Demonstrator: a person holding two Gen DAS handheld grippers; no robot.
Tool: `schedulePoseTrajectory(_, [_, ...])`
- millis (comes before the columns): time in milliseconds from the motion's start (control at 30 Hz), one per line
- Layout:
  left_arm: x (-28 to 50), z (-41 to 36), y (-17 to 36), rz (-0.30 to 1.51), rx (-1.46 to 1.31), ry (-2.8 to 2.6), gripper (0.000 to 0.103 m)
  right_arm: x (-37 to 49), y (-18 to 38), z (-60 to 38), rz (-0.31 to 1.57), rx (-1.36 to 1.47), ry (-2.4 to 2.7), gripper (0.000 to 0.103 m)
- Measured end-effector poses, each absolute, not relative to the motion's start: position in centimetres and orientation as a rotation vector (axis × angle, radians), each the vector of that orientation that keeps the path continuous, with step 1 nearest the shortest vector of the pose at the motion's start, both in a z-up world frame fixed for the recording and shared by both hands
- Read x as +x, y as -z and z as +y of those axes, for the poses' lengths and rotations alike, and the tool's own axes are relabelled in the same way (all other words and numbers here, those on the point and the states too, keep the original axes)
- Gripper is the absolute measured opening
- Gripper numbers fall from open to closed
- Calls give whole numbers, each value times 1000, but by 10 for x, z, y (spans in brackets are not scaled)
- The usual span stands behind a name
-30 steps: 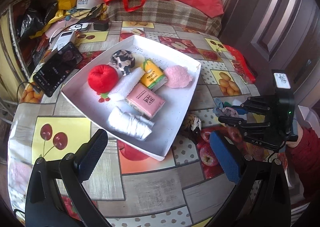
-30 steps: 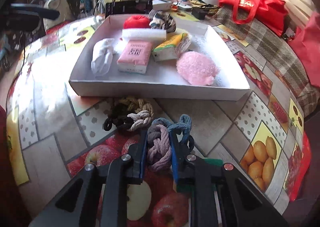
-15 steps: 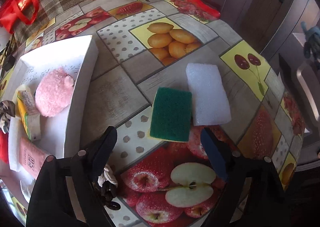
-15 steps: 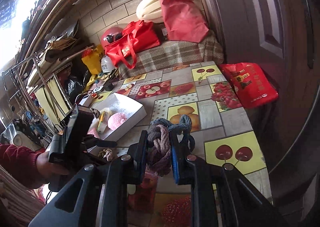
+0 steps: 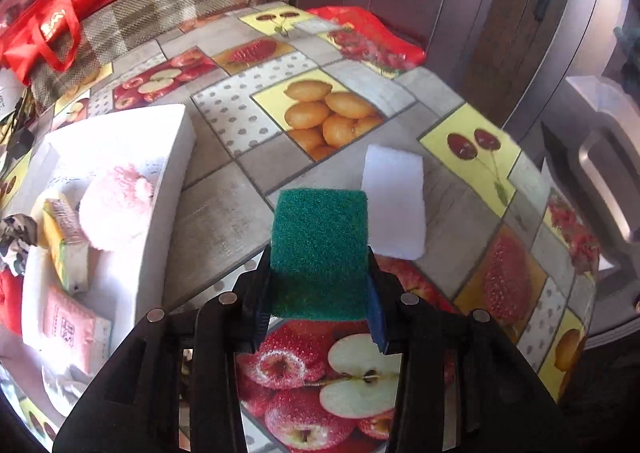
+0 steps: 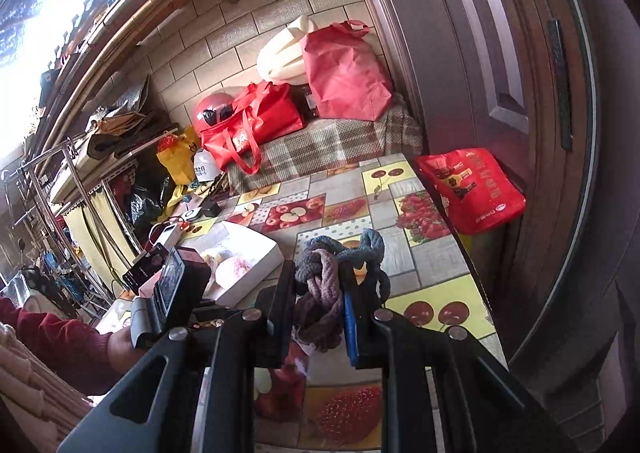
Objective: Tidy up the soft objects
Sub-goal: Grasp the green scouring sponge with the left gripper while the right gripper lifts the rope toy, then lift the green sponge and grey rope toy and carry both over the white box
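Green scouring pad (image 5: 320, 253) is seen from the left wrist between the closing fingers of the left tongs (image 5: 318, 305), pressed on both sides, a white sponge (image 5: 394, 205) just right. From the right wrist, a knotted rope (image 6: 320, 285) is clamped in the right tongs (image 6: 316, 317), raised above the table (image 6: 436, 253).

On the table (image 5: 224, 221), a tray (image 5: 168, 189) at left holding a puff (image 5: 114, 205) and packets (image 5: 64, 241), a scouring pad (image 5: 320, 253) right of it, touching a foam block (image 5: 394, 201) further right, bags (image 5: 60, 25) behind.
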State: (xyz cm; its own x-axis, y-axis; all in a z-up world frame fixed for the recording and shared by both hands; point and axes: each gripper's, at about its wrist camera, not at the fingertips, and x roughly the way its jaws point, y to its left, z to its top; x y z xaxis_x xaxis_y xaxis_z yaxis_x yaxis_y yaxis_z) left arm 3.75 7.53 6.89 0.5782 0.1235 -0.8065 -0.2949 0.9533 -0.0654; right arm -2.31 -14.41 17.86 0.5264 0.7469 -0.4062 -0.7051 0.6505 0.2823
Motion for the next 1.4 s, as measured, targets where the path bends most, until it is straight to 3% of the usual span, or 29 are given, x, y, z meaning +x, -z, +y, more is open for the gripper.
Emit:
schedulePoseTrajectory(433, [-152, 112, -286, 354, -190, -528, 39, -53, -254, -91, 292, 143, -953, 20])
schedulePoseTrajectory(733, [-270, 148, -416, 147, -2, -737, 39, -77, -314, -57, 129, 199, -1005, 20])
schedulePoseTrajectory(1400, [-332, 175, -426, 66, -68, -663, 39, -130, -359, -11, 2, 153, -1049, 20])
